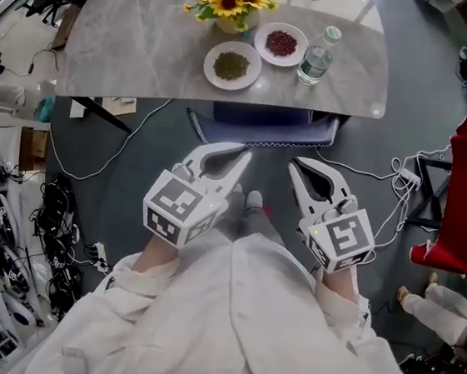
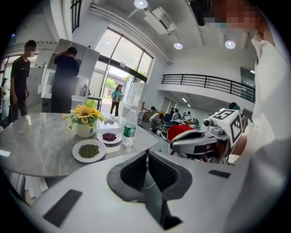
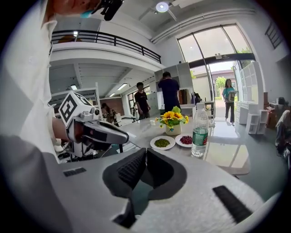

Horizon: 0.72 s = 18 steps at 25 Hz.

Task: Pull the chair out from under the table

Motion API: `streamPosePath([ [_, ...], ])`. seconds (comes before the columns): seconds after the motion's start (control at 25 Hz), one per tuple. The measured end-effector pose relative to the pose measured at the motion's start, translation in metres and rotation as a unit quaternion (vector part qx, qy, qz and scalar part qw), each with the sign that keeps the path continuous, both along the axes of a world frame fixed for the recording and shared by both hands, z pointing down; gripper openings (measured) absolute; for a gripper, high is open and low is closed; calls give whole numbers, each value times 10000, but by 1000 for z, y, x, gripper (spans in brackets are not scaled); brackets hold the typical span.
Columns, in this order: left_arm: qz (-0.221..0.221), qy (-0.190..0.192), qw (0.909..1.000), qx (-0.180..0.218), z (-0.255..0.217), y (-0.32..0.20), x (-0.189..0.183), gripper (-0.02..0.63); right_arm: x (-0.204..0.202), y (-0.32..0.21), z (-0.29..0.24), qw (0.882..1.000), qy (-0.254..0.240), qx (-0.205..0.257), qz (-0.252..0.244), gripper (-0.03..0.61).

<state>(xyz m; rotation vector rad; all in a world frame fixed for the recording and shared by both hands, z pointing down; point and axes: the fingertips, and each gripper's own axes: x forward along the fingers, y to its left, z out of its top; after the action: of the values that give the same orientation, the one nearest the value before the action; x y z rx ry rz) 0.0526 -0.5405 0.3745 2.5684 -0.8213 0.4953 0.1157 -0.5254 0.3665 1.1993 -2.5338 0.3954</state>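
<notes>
You are at the approach step: the chair point(image 1: 260, 133) sits tucked under the near edge of the table point(image 1: 140, 54), and your left gripper point(image 1: 239, 154) and right gripper point(image 1: 297, 163) hover just before that edge, jaws pressed together and empty (next, I think, you must open them to take the chair's rim).

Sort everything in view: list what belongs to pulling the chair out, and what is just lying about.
Belongs to the job:
- chair, tucked under the table
- left gripper, shut and empty
- right gripper, shut and empty

Just lying about:
- vase of sunflowers
- plate of green beans
- plate of red beans
- water bottle
</notes>
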Motion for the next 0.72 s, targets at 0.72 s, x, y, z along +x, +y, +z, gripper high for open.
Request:
streamPosePath([
  [0.72,1329,-1818,9716,732,59,-16,-6,139,-21,-20,50,9710,2100,255,-1116,83],
])
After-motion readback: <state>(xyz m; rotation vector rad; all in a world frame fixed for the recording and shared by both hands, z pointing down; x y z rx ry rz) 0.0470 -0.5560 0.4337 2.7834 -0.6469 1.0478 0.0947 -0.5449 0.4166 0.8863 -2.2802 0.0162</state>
